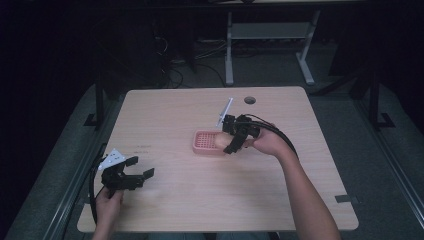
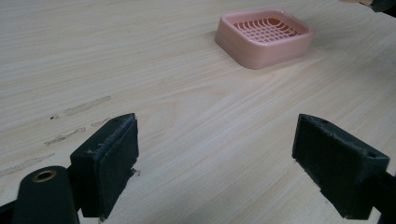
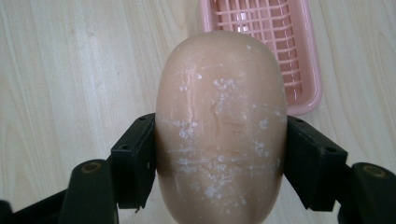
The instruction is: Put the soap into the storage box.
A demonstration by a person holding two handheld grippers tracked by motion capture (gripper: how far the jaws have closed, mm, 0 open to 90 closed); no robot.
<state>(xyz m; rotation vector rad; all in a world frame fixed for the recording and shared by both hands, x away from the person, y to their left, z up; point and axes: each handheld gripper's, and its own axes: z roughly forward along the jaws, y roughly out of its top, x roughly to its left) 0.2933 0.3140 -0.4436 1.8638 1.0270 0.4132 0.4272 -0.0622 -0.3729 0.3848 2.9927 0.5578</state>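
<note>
Bar of soap [image 3: 219, 126], pale peach, oval, flecked with white residue, clamped across its width between jaws of right gripper [image 3: 219, 163]; pads press both flanks. Soap held clear above surface [image 1: 200, 190], over near edge of pink soap dish [image 3: 299, 56] with slatted grid floor. In high view, right gripper [image 1: 233, 144] angles down at dish's right side [image 1: 206, 144]. Left gripper [image 1: 136, 174] well apart at surface's near left corner, jaws spread wide, nothing between them, bare wood beneath.
</note>
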